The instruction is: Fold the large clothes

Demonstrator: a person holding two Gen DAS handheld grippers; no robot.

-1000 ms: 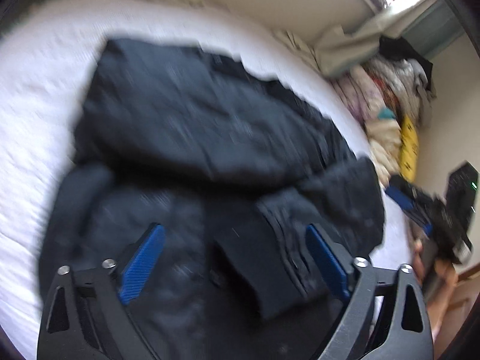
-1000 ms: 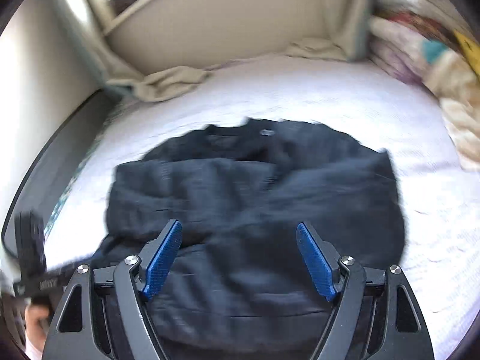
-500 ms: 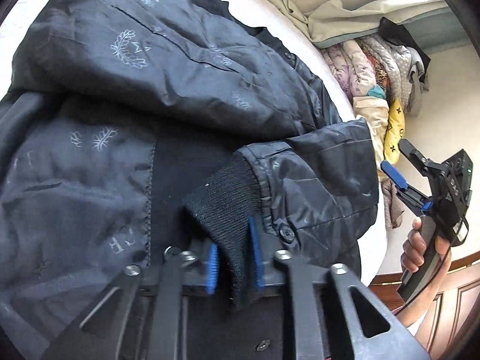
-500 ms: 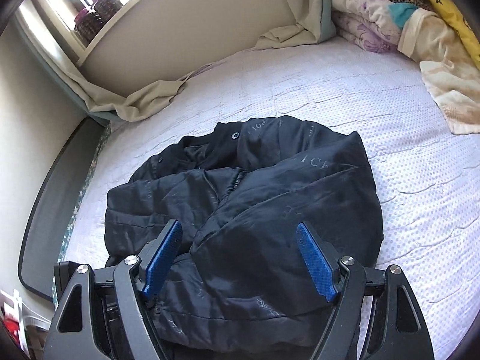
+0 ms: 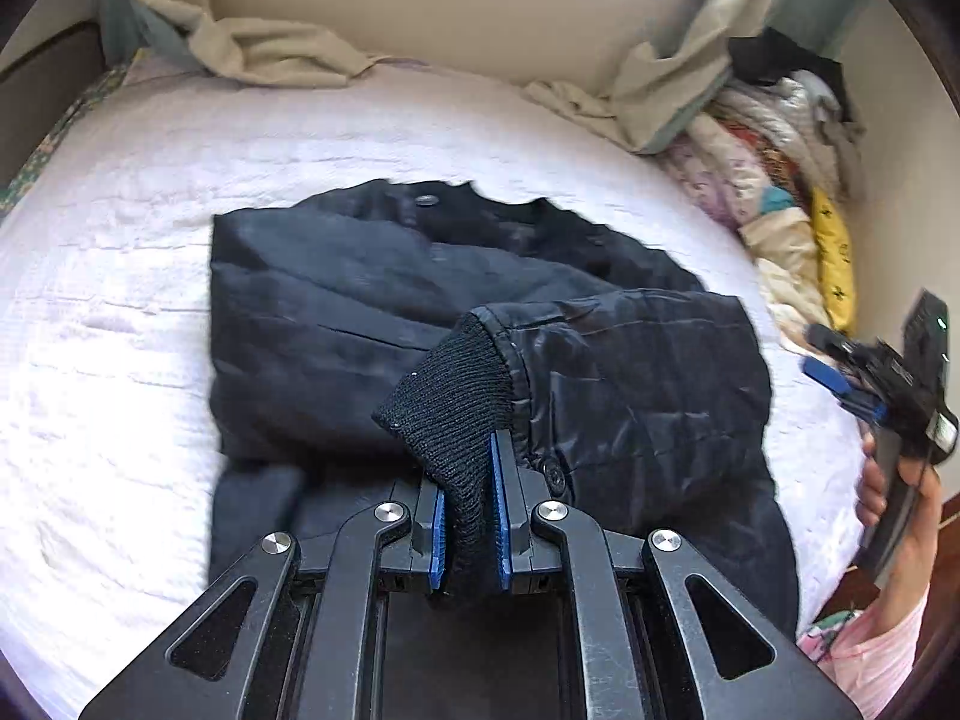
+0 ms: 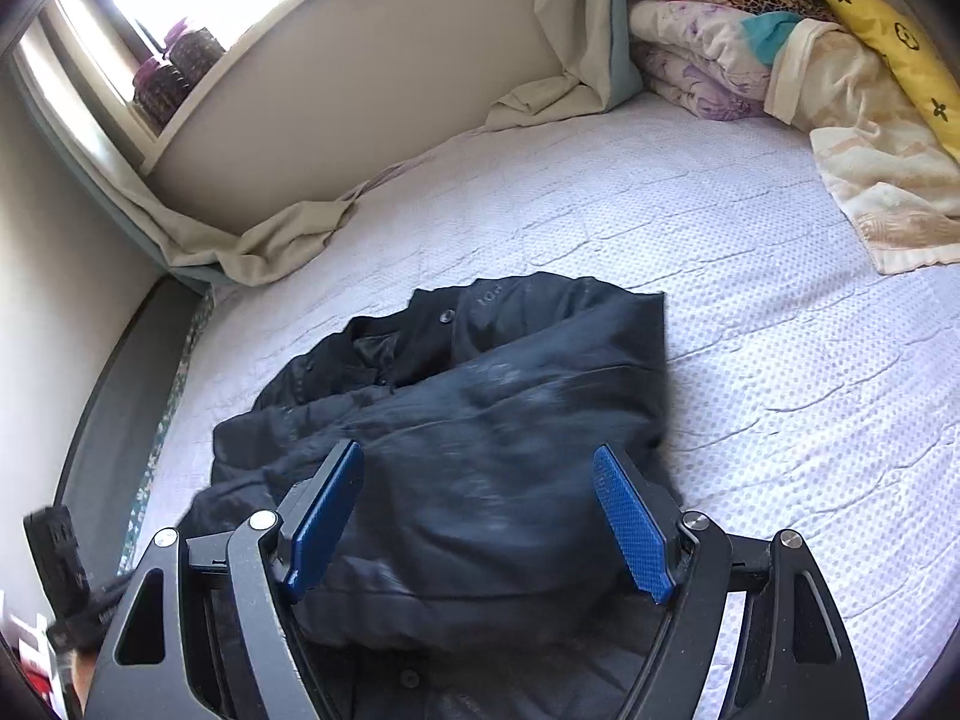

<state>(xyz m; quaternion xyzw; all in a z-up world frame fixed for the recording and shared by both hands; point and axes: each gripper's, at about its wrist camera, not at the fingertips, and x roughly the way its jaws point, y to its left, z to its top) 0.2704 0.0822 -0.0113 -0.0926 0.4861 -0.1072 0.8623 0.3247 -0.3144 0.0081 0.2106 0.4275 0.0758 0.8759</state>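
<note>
Left wrist view, bed: white textured cover fills the frame from 9 o'clock to 3 o'clock.
Right wrist view, bed: same cover, bare toward 3 o'clock.
Jacket: black, lies on the bed at frame centre; collar with one snap button toward 12 o'clock. In the right wrist view the jacket lies bunched, centre to 7 o'clock.
Bedding pile: folded blankets and a yellow cushion at 1 o'clock, resting on the bed's far corner.
Curtain: beige fabric slumped along the wall at 11 o'clock.
Sleeve: raised above the jacket body, runs toward 3 o'clock.
Left gripper: jaws narrow, clamped on the knit cuff at 6 o'clock.
Right gripper: jaws wide apart, nothing between the pads; it hangs over the jacket's near edge at 6 o'clock. It also appears in the left wrist view at 3 o'clock, off the bed's edge.
</note>
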